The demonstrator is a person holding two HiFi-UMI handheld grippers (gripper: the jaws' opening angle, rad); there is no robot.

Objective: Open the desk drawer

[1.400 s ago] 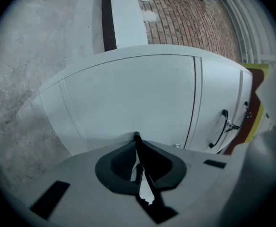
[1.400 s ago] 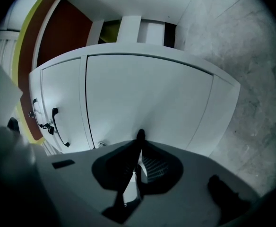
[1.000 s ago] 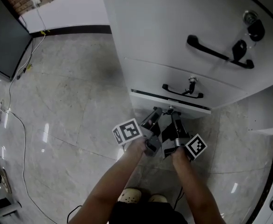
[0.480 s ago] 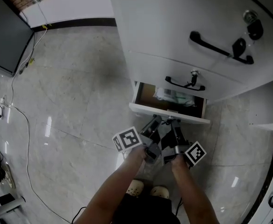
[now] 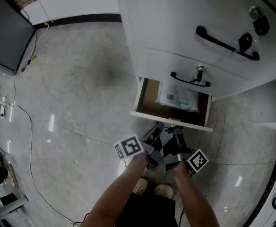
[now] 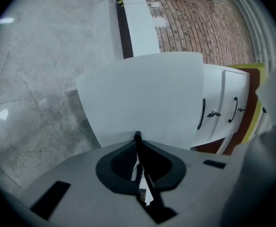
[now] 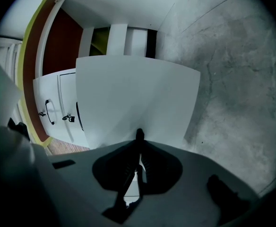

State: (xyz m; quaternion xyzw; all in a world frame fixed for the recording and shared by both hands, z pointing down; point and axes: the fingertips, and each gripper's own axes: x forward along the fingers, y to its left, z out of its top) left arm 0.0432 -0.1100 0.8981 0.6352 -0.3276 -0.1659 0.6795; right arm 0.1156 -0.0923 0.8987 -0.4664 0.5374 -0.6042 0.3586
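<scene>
Sliding further out than half a second ago, the bottom drawer [image 5: 168, 119] of the white drawer unit [image 5: 176, 13] now stands about half open, where a second ago it showed only a slit. The left gripper [image 5: 158, 128] and right gripper [image 5: 176, 129] sit side by side at its front, each with jaws nearly together, pinching the thin dark handle [image 6: 137, 137]. The task looks nearly done; a little more pull would probably finish it. Counted: two grippers, three drawer fronts, two free bar handles [image 5: 225, 44] above, and one white package [image 5: 177, 98] inside.
</scene>
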